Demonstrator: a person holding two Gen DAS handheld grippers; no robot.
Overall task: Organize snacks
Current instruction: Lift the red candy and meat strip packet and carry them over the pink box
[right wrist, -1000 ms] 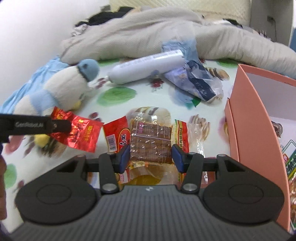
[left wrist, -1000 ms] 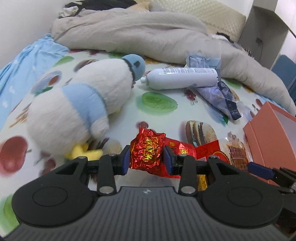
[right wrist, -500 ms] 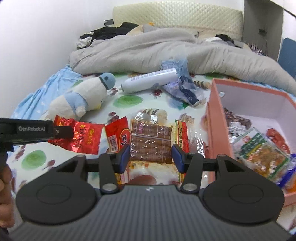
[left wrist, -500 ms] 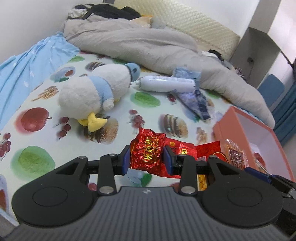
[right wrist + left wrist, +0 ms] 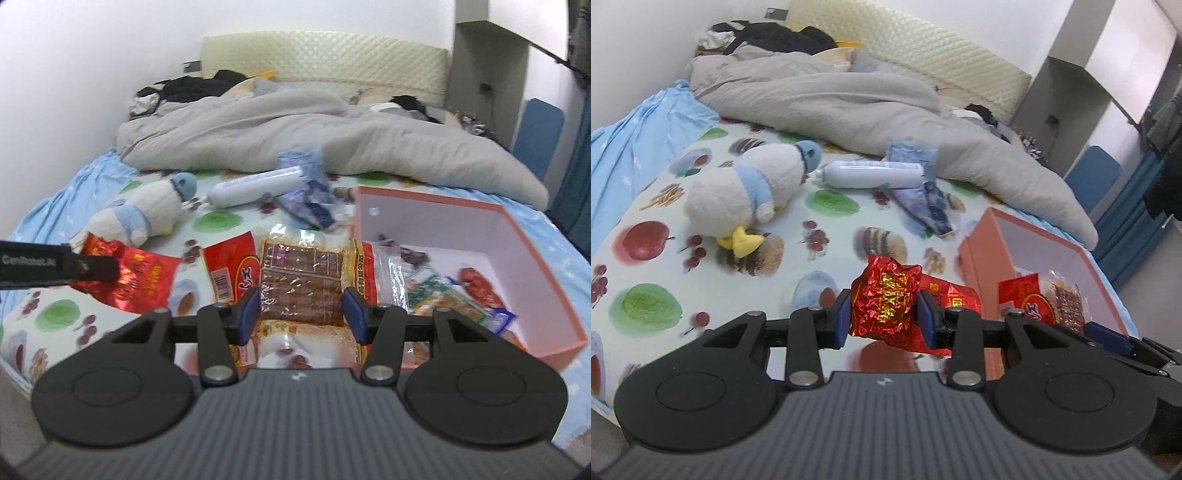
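Only the right wrist view looks down into the pink box (image 5: 517, 236), where several snack packets (image 5: 439, 295) lie, while the left wrist view shows just its near wall. The left gripper (image 5: 884, 314) tilts downward above the bed (image 5: 713, 266), left of the box, jaws clamped on a crumpled red foil packet (image 5: 886, 299). The right gripper (image 5: 301, 310), pitched down likewise beside the box's left wall, grips a clear packet of brown bars (image 5: 299, 277).

Right tongs (image 5: 300, 309) clamp a clear snack pack (image 5: 300, 275) beside the pink box (image 5: 532, 240)
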